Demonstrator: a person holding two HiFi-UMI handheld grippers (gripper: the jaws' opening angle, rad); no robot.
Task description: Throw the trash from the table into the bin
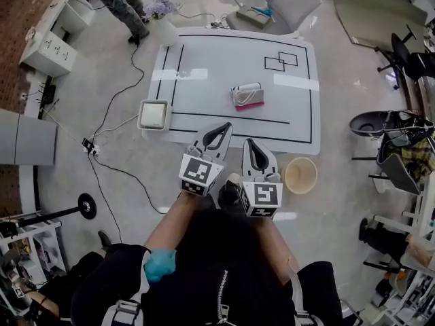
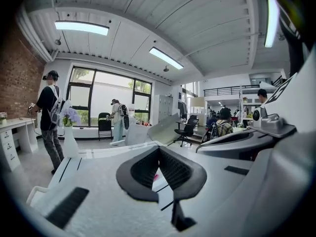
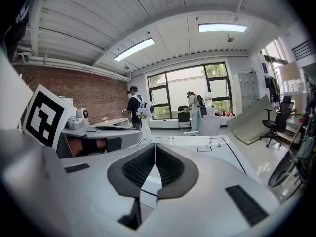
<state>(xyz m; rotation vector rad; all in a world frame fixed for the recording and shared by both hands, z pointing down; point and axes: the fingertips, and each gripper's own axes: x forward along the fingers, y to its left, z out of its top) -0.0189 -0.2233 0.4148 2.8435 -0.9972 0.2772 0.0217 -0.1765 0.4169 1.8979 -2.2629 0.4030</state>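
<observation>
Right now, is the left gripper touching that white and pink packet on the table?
Apart. In the head view, bare table lies between the left gripper and the white and pink packet.

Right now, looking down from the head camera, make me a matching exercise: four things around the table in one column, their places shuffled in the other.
Things:
1. pink and white packet
2. round tan bin
3. flower vase
4. square white box

Places:
A. on the floor off the near right corner of the table
B. at the table's far left corner
C. beside the table's left edge
D. near the middle of the table

Pairs: 1-D, 2-A, 3-B, 4-C
</observation>
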